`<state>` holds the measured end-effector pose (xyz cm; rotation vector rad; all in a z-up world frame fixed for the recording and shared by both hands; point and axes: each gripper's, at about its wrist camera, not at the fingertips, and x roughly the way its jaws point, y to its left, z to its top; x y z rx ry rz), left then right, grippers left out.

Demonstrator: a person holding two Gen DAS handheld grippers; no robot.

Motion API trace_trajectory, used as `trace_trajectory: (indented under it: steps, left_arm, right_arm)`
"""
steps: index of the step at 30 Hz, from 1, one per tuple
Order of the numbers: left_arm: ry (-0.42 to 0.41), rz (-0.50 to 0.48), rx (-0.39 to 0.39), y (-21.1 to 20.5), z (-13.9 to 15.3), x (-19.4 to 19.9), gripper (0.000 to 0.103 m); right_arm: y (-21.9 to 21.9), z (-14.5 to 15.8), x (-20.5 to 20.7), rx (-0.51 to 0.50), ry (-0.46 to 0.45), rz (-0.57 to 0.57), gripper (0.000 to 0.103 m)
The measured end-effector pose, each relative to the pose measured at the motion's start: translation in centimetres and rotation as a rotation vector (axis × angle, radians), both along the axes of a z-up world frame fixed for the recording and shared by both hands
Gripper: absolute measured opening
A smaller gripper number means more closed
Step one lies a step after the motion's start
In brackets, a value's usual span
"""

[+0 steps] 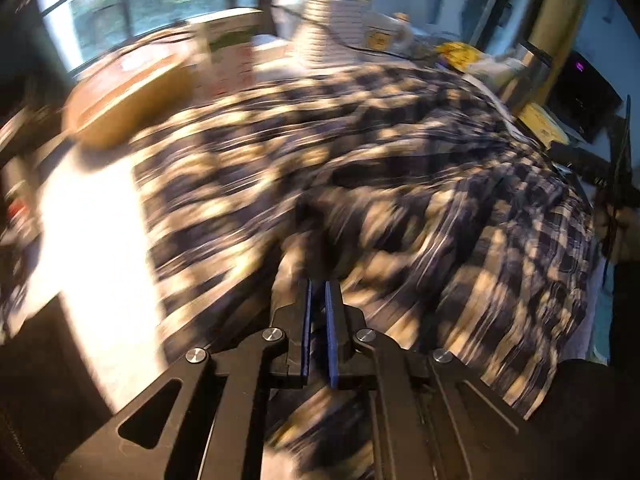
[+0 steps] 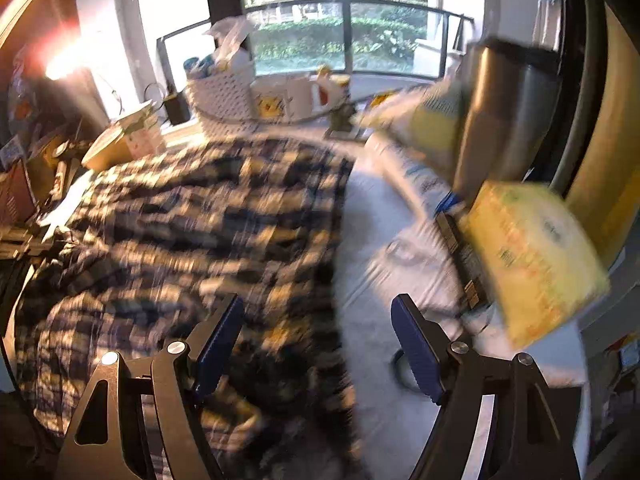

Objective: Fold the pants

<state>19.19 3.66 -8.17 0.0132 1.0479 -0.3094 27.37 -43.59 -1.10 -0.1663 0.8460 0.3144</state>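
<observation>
Dark and cream plaid pants (image 1: 360,152) lie spread and rumpled over the white table (image 1: 92,220). The left wrist view is blurred by motion. My left gripper (image 1: 318,282) has its blue pads almost together, pinching a raised bunch of the plaid cloth at its tips. In the right wrist view the pants (image 2: 200,220) fill the left half, and their right edge runs down the middle. My right gripper (image 2: 320,304) hovers over that edge with its fingers wide apart; the pads do not press on anything.
A yellow pack (image 2: 532,256) and a steel tumbler (image 2: 508,112) crowd the right side. A white basket (image 2: 224,96) and mugs stand at the back by the window. A brown box (image 1: 132,96) sits at the far left, a black box (image 1: 580,96) at the far right.
</observation>
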Motion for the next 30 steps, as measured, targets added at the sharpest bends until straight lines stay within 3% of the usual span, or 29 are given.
trace_trajectory:
  steps: [4,6,8,9,13,15,16,17,20,21,22,25,27,30]
  left_arm:
    - [-0.034,0.118,0.002,4.3,0.3,-0.4,0.006]
    - [-0.048,0.163,0.001,5.7,0.0,0.3,0.012]
    - [-0.053,0.201,-0.015,6.8,-1.0,1.5,0.053]
    - [-0.056,0.211,-0.018,7.0,-1.3,1.9,0.06]
    - [-0.053,0.249,0.008,7.2,-3.0,4.0,0.062]
    - [-0.046,0.234,-0.015,7.0,-3.4,4.5,0.062]
    - [-0.056,0.22,-0.021,6.7,-3.5,4.6,0.062]
    - [-0.071,0.205,-0.016,6.4,-3.5,4.5,0.054]
    - [-0.101,0.19,0.042,5.8,-3.7,4.5,0.011]
    - [-0.105,0.187,0.043,5.8,-3.8,4.5,0.008]
    - [-0.108,0.184,0.035,5.9,-3.8,4.6,0.003]
    - [-0.147,0.174,0.077,5.7,-3.8,4.4,0.003]
    - [-0.19,0.157,0.152,5.3,-4.1,4.4,0.003]
    - [-0.183,0.162,0.147,5.6,-3.9,4.9,0.003]
  right_arm:
    - [0.1,2.1,2.2,-0.011,-0.05,0.033,0.078]
    - [0.5,2.2,4.1,-0.018,-0.044,0.037,0.077]
    - [1.0,2.0,6.0,-0.002,-0.023,0.052,0.076]
    - [1.3,1.7,6.9,0.005,-0.008,0.06,0.075]
    - [3.2,0.1,10.3,-0.026,0.039,0.073,0.066]
    - [4.4,-0.8,11.6,-0.051,0.06,0.088,0.066]
    - [4.9,-1.1,12.1,-0.062,0.067,0.093,0.066]
    - [5.4,-1.4,12.6,-0.071,0.079,0.101,0.065]
    - [6.3,-2.2,14.1,-0.103,0.098,0.107,0.064]
    - [6.5,-2.5,14.6,-0.114,0.107,0.107,0.058]
    - [6.6,-2.8,15.0,-0.119,0.117,0.108,0.044]
    - [7.3,-3.8,15.9,-0.133,0.132,0.13,0.024]
    - [8.1,-3.7,16.0,-0.162,0.104,0.146,0.021]
    - [8.9,-3.9,16.4,-0.217,0.071,0.128,0.021]
